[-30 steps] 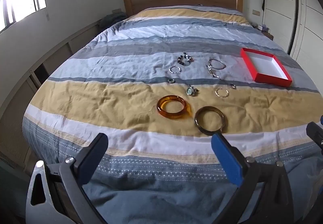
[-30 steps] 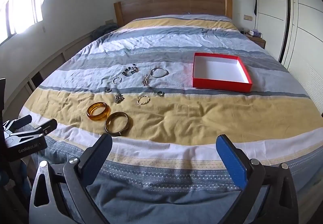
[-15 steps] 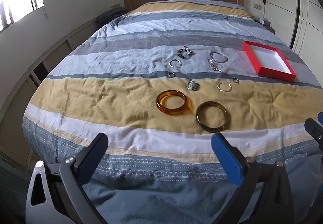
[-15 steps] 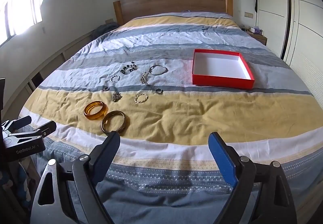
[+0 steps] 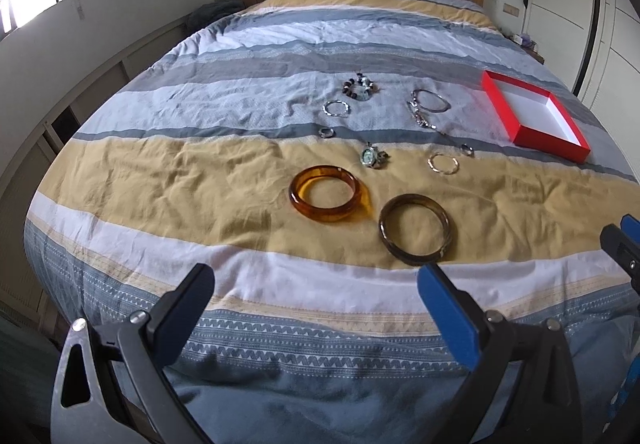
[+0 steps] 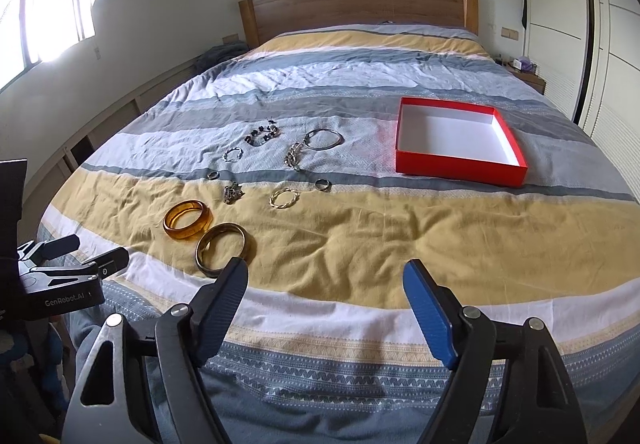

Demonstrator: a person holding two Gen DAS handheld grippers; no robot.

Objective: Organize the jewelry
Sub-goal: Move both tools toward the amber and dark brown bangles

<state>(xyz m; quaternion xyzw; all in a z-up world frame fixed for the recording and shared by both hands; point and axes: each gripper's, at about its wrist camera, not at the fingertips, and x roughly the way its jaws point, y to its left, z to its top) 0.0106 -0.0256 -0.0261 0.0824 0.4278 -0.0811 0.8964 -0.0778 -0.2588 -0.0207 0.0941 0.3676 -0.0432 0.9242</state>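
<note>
Jewelry lies on a striped bed. An amber bangle (image 5: 329, 199) (image 6: 187, 220) and a dark brown bangle (image 5: 416, 229) (image 6: 221, 248) lie nearest. Farther back are a pendant (image 5: 373, 157), a gold twisted ring (image 5: 443, 163) (image 6: 284, 198), small rings, a silver bracelet (image 5: 336, 108), a beaded bracelet (image 5: 360, 87), a chain and a silver bangle (image 5: 430, 100) (image 6: 322, 139). An empty red box (image 5: 534, 120) (image 6: 456, 141) sits to the right. My left gripper (image 5: 316, 284) is open and empty, short of the bangles. My right gripper (image 6: 326, 280) is open and empty, right of the brown bangle.
A wooden headboard (image 6: 360, 5) stands at the far end. A window (image 6: 44, 3) and low cabinets line the left wall; white wardrobe doors (image 6: 600, 23) and a nightstand (image 6: 524, 73) are on the right. The left gripper shows at the left edge of the right wrist view (image 6: 72, 264).
Both grippers have moved forward toward the bed, so the jewelry looks nearer. The right gripper's jaws have narrowed a little while staying open.
</note>
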